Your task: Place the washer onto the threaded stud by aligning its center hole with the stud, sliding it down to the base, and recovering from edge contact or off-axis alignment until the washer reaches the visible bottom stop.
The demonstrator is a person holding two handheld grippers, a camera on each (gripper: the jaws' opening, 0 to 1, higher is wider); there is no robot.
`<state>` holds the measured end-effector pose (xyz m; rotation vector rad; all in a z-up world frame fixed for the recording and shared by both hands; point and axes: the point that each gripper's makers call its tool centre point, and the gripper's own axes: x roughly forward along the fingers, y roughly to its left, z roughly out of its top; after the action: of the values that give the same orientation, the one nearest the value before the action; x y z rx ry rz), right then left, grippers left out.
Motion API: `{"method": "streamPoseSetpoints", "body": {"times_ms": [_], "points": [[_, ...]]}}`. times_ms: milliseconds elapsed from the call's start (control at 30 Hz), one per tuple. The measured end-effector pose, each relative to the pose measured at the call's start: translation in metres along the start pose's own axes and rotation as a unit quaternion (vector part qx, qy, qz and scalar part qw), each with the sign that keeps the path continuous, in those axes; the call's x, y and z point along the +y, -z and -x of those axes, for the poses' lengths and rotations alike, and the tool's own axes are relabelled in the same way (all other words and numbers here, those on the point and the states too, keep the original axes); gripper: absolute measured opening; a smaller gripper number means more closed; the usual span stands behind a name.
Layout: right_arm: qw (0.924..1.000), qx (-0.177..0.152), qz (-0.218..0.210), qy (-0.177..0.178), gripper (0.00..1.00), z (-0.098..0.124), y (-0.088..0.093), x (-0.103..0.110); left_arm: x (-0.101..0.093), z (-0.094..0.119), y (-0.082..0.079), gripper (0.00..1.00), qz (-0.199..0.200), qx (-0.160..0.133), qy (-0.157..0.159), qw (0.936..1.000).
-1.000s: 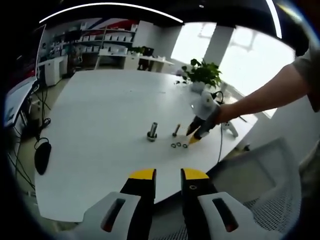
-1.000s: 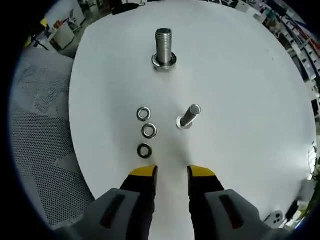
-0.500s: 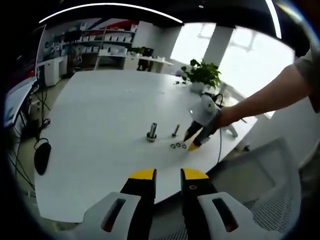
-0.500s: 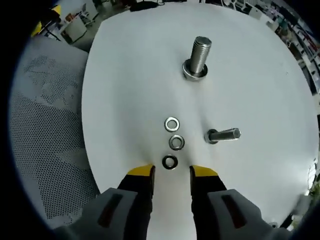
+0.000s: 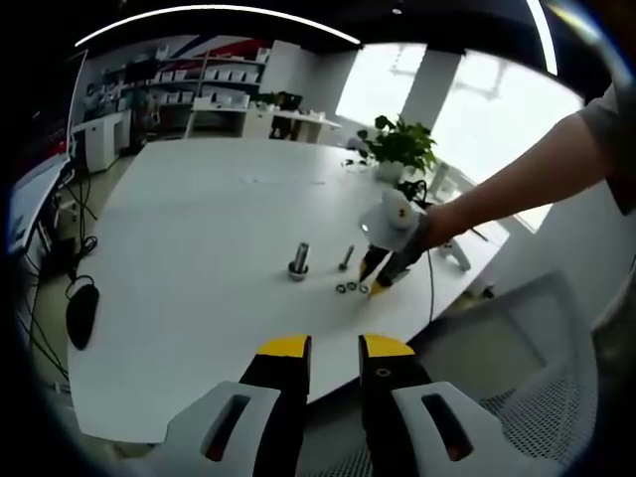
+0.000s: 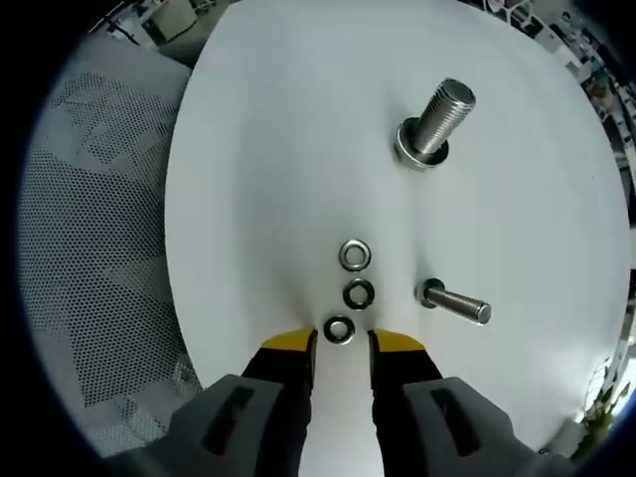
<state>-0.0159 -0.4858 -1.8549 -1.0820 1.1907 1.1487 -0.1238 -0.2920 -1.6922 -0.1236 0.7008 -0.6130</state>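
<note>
The white table [image 6: 248,149] carries 2 threaded studs and 3 washers. The large stud [image 6: 434,124] and the small stud [image 6: 455,302] both stand on their heads. The washers lie in a row; the nearest washer [image 6: 339,329] sits between the right gripper [image 6: 341,341] tips, jaws narrowly apart, not yet closed. The left gripper view adds a mesh chair [image 5: 542,378], a potted plant [image 5: 397,149] and the left gripper [image 5: 335,346], slightly parted and empty.

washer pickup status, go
Right gripper open, straddling nearest washer. Left gripper open, idle off the table. Studs bare, nothing in the way.
</note>
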Motion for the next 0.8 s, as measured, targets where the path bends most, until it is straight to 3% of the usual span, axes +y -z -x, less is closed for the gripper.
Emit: {"method": "streamPoseSetpoints", "body": {"times_ms": [33,133,300,500,633,800], "points": [[0.9997,-0.013,0.022,0.004,0.21,-0.0002,-0.0033,-0.0003,0.0001,0.0000,0.0001,0.17,0.000,0.000,0.000,1.0000],[0.9993,-0.028,0.023,0.006,0.16,-0.0005,-0.0043,0.0006,0.0000,0.0001,0.0003,0.16,0.000,0.001,0.000,1.0000],[0.9995,-0.027,-0.009,-0.013,0.15,0.0000,-0.0053,-0.0045,-0.0003,-0.0001,0.0003,0.16,-0.002,0.002,0.001,1.0000],[0.9992,0.038,-0.003,-0.007,0.14,-0.0012,-0.0057,-0.0032,-0.0003,-0.0001,0.0000,0.16,-0.004,0.002,0.001,1.0000],[0.9949,0.094,-0.037,0.002,0.13,-0.0041,-0.0021,-0.0034,-0.0003,0.0000,-0.0004,0.15,-0.004,0.001,0.001,1.0000],[0.9952,0.086,-0.047,-0.002,0.13,-0.0036,-0.0025,-0.0060,0.0012,0.0007,-0.0020,0.15,-0.002,-0.004,-0.002,1.0000]]}}
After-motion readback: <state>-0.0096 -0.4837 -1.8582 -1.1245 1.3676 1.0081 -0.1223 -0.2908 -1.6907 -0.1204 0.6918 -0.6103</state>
